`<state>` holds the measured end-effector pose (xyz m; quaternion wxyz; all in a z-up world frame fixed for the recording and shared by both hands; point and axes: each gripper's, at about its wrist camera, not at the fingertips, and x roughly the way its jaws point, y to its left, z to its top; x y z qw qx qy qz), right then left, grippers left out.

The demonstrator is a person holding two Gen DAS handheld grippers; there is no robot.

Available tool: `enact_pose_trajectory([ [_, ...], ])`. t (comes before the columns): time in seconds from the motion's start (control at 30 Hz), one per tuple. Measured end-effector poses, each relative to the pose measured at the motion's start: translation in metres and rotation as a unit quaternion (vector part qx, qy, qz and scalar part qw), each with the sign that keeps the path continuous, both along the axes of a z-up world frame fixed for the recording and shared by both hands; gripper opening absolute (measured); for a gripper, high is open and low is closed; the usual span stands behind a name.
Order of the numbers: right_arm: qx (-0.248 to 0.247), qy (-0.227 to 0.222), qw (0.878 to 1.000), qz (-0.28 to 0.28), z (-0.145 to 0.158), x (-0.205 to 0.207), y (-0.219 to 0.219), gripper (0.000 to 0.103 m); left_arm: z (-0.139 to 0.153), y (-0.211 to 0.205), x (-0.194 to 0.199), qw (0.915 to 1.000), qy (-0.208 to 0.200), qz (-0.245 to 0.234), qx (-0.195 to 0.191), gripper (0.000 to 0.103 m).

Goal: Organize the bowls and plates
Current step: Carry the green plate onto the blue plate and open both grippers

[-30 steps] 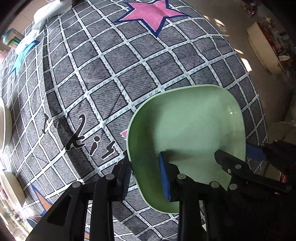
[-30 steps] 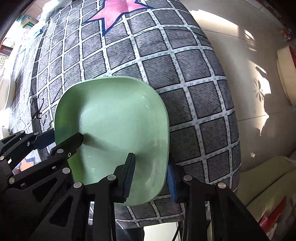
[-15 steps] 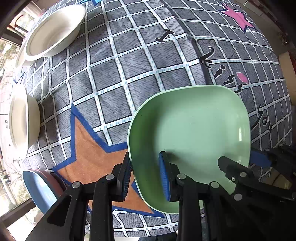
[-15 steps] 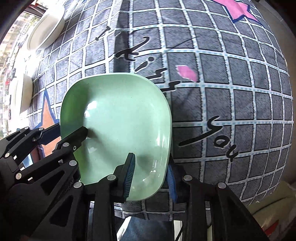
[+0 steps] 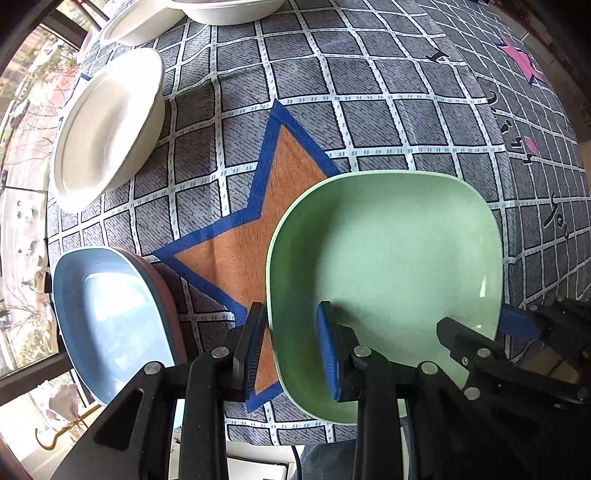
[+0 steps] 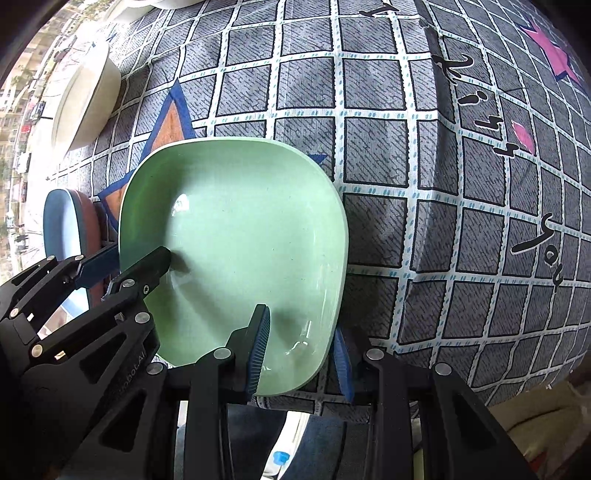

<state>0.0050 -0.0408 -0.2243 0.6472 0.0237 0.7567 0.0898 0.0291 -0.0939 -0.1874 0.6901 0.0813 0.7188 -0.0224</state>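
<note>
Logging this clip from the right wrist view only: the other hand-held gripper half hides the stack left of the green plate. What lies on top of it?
Observer: A blue plate, empty, nested on a reddish plate.
Operator: How many white dishes sit beyond that stack? I get one bowl and slivers.
Observer: Three: the nearest white bowl, then a second white dish and a third white dish at the far edge.
</note>
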Motion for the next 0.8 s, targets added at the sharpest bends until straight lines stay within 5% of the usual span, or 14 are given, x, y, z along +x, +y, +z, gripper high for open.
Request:
enact_pose_trajectory([
  [0.53,-0.027,0.0,1.0,0.012,-0.006,-0.005,0.025,0.036,-0.002,0.029,-0.016,0.9996,-0.001,0.013,-0.027,0.032],
  [0.8,-0.009,-0.002,1.0,0.005,0.017,0.007,0.034,0.036,0.012,0.05,-0.008,0.9989,-0.007,0.028,-0.038,0.032],
])
